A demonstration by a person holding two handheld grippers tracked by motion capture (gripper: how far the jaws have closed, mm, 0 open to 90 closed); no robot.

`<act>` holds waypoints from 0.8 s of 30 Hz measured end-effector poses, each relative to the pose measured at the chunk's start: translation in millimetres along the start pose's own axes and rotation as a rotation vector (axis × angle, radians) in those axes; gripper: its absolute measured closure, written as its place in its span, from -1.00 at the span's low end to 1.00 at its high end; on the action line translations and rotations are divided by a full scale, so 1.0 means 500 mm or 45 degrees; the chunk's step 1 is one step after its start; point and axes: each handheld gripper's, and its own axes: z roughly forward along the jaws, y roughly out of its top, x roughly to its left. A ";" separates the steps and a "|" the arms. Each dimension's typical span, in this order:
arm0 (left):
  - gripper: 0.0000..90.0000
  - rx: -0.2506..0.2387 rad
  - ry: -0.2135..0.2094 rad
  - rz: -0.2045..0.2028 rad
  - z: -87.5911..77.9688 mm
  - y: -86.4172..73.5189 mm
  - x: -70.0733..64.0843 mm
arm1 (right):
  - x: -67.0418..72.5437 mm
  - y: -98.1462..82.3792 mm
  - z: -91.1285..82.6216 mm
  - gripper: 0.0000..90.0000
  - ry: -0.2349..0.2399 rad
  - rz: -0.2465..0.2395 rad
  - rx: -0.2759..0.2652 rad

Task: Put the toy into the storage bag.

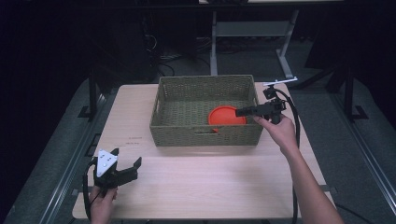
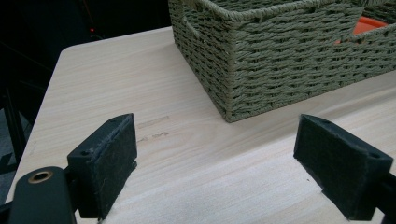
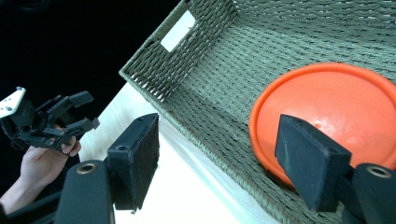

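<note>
You have one table (image 1: pixel 196 186) in front of you, light wood, carrying one woven basket (image 1: pixel 205 133). The basket is a rectangle whose long axis runs across the table from your left to your right, with a handle slot in each wall you can see. Inside it lies one orange plate (image 1: pixel 224 115), flat on the basket floor and round, so it points no particular way. It sits in the end of the basket nearer your right hand-held gripper (image 1: pixel 243 112), close to the near wall.

You hold two hand-held grippers, one in each hand. Your right arm reaches forward along the right edge of the table, and your right hand (image 1: pixel 279 130) holds its hand-held gripper roughly level, pointing leftward over the basket's right rim. In the right gripper view its jaws stand wide apart with nothing between them; the plate (image 3: pixel 327 116) lies just beyond and below the jaw on that view's right, and the basket wall (image 3: pixel 196 135) passes under the gap.

Your left hand (image 1: pixel 102 200) rests at the near left corner of the table, well apart from the basket. Your left hand-held gripper (image 1: pixel 126 165) points toward the basket's near left corner (image 2: pixel 233 93), jaws spread open and empty over bare table.
</note>
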 end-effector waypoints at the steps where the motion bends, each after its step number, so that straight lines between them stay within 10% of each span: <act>1: -0.71 0.000 0.000 0.003 0.000 0.000 0.000 | 0.000 -0.003 -0.002 -0.34 0.003 0.001 -0.004; 24: -0.71 0.006 0.004 0.009 -0.002 -0.001 -0.001 | -0.009 -0.066 -0.048 -0.37 0.022 0.010 -0.033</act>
